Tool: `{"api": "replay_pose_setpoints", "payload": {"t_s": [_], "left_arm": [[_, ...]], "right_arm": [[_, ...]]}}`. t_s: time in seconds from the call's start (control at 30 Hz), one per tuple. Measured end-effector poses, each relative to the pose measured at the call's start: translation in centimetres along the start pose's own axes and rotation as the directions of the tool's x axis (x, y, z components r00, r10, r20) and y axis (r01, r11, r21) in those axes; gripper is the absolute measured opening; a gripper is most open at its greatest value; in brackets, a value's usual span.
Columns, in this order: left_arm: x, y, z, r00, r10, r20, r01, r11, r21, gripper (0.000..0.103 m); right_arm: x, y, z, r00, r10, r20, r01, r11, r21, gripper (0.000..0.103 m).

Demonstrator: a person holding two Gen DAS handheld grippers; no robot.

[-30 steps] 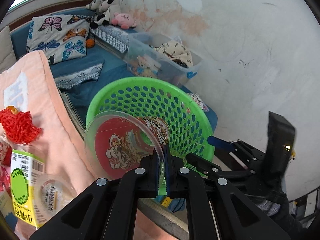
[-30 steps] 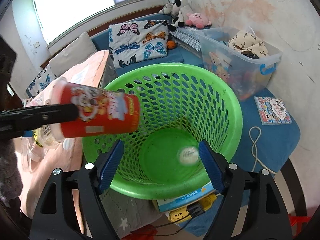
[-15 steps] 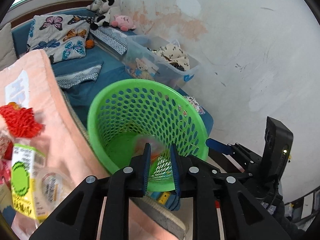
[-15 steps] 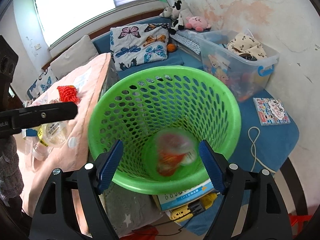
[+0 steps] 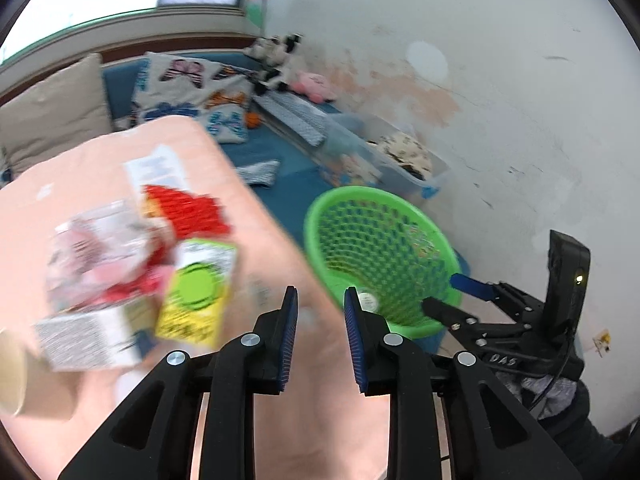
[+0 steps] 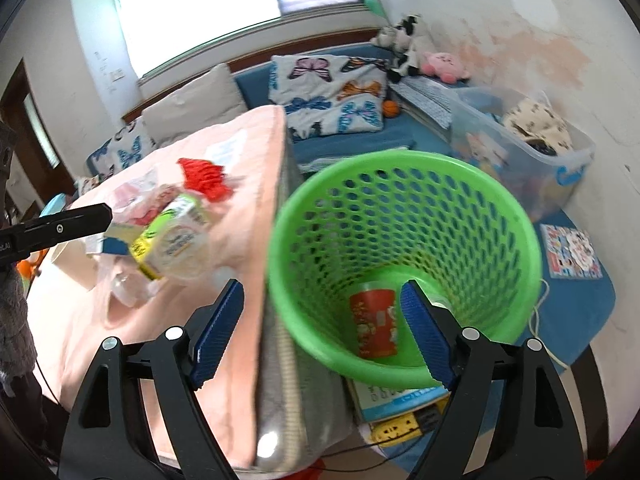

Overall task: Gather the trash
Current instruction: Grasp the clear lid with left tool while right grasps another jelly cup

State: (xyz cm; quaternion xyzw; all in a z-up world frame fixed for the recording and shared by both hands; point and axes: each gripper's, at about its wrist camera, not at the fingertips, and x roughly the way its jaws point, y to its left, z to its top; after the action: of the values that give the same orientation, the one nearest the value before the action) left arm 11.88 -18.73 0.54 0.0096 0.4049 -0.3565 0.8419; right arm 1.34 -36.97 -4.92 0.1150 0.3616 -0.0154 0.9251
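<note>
Lying on its side at the bottom of the green basket (image 6: 404,264), low in the middle of the right wrist view, is the red snack cup (image 6: 374,326) that the left gripper (image 5: 318,320) held over the rim a second ago. That gripper has let go: its blue-padded fingers (image 5: 289,332) now stand a narrow gap apart with nothing between them, and its view has swung away from the basket (image 5: 380,256), now at centre right, toward the pink-covered bench (image 5: 100,168) filling the left of the frame. The picture there is blurred by motion. Remaining trash sits in a heap at the left: a red mesh sleeve (image 5: 188,212), a yellow and green carton (image 5: 196,292), crumpled clear wrappers (image 5: 96,248) and a pale paper cup (image 5: 20,380) at the far left edge. The right gripper (image 6: 320,336) hangs above the basket's near rim, its fingers spread wide and empty. One piece of trash is therefore collected, and a small white item (image 5: 367,300) also shows inside the basket. Judging by the heap, several pieces are left to gather, and the left gripper seems best placed to take the next.
</note>
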Motion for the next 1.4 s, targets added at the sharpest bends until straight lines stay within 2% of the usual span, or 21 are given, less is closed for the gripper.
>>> {"api": "replay_pose_setpoints", "payload": {"t_s": [0.2, 0.5, 0.73, 1.07, 1.3, 1.4], "left_arm": [[-3.1, 3.5, -2.5, 0.997, 0.078, 0.028, -0.077, 0.996, -0.05, 0.023], [-5.5, 7.1, -6.4, 0.993, 0.114, 0.022, -0.11, 0.986, -0.122, 0.023], [-6.3, 8.2, -8.0, 0.995, 0.097, 0.027, -0.091, 0.983, -0.162, 0.023], [-5.7, 8.5, -9.4, 0.996, 0.084, 0.005, -0.082, 0.984, -0.156, 0.023], [-5.2, 8.7, -10.2, 0.997, 0.074, -0.014, -0.075, 0.985, -0.155, 0.023], [-4.9, 8.6, -10.4, 0.997, 0.068, -0.025, -0.071, 0.987, -0.146, 0.023]], "right_arm": [[1.2, 3.6, 0.3, 0.997, 0.073, -0.02, -0.074, 0.996, -0.059, 0.081], [4.5, 8.0, 1.1, 0.978, 0.185, -0.094, -0.196, 0.971, -0.137, 0.081], [7.2, 9.5, 2.0, 0.952, 0.263, -0.156, -0.29, 0.938, -0.19, 0.081], [10.6, 10.9, 2.9, 0.929, 0.286, -0.234, -0.349, 0.888, -0.299, 0.081], [12.9, 10.9, 3.3, 0.911, 0.304, -0.278, -0.385, 0.87, -0.307, 0.081], [13.7, 11.0, 3.6, 0.894, 0.333, -0.301, -0.419, 0.859, -0.294, 0.081]]}}
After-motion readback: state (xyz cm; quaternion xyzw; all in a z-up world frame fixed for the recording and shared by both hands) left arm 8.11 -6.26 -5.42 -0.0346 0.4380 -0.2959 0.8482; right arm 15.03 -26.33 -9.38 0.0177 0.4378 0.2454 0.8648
